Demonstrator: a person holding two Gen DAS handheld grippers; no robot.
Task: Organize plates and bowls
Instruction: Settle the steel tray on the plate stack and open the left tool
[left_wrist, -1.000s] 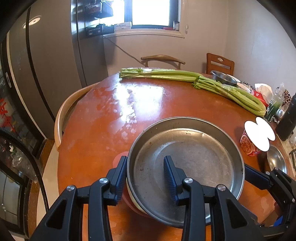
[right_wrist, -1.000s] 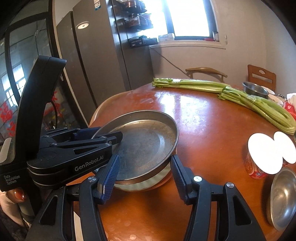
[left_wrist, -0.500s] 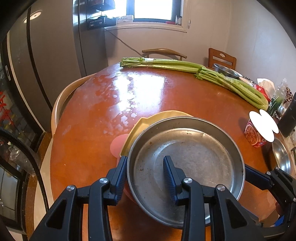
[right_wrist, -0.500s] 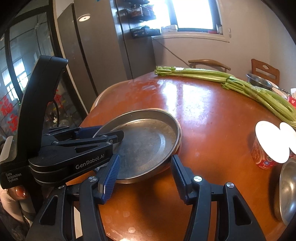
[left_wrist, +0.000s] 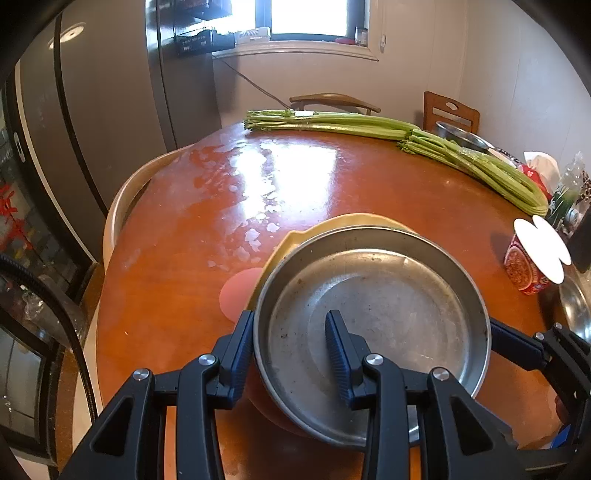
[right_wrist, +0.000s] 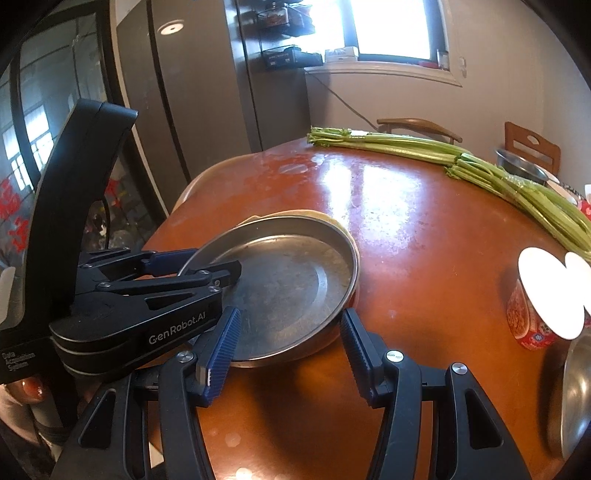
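Dull, scuffed metal pan (left_wrist: 388, 314) over a glossy polished wood table (left_wrist: 332, 192).

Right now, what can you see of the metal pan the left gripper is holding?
The metal pan is round, shallow, dull grey steel with a raised rim and a flat, speckled, scuffed bottom. It is empty. The left gripper is shut on its near rim, one finger inside, one outside. It sits over a yellow plate, close to level; contact underneath is hidden.

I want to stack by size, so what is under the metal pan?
A yellow plate and something pink peek out under the metal pan. The pan hides the rest.
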